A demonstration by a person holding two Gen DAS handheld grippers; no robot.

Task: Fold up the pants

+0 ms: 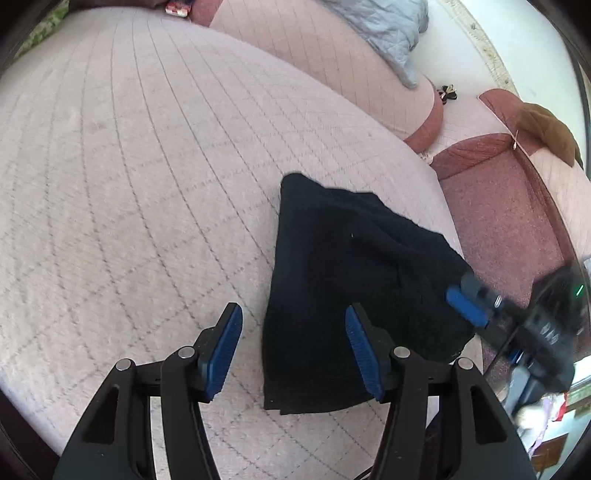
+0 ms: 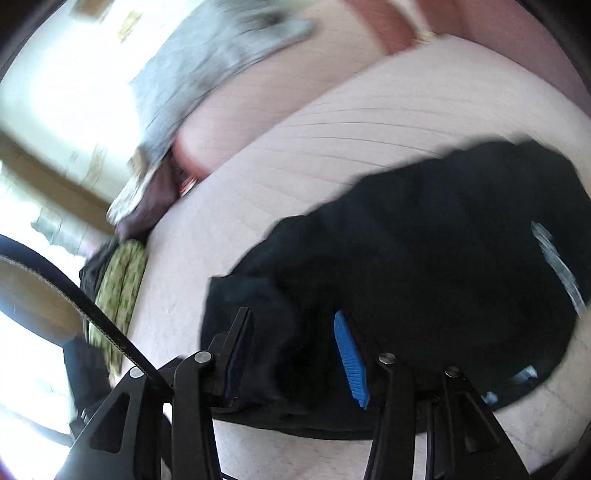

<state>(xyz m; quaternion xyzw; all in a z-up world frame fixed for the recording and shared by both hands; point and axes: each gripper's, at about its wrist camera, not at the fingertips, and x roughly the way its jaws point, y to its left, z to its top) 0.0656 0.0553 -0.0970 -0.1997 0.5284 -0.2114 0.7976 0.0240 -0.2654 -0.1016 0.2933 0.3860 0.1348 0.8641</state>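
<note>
The black pants [image 1: 343,295] lie folded into a compact dark bundle on the pink quilted bed [image 1: 147,166]. My left gripper [image 1: 293,350] is open, just above the bundle's near left edge, one pad over the bed and one over the cloth. My right gripper shows in the left wrist view [image 1: 469,306] at the bundle's right edge. In the right wrist view, which is blurred, the right gripper [image 2: 295,358] is open with the black pants [image 2: 424,258] between and beyond its fingers.
A grey folded blanket [image 1: 384,33] lies on a pink cushion at the back. A brown cloth [image 1: 550,129] hangs on the red sofa arm at right. A green patterned cloth [image 2: 118,288] lies at the bed's left edge.
</note>
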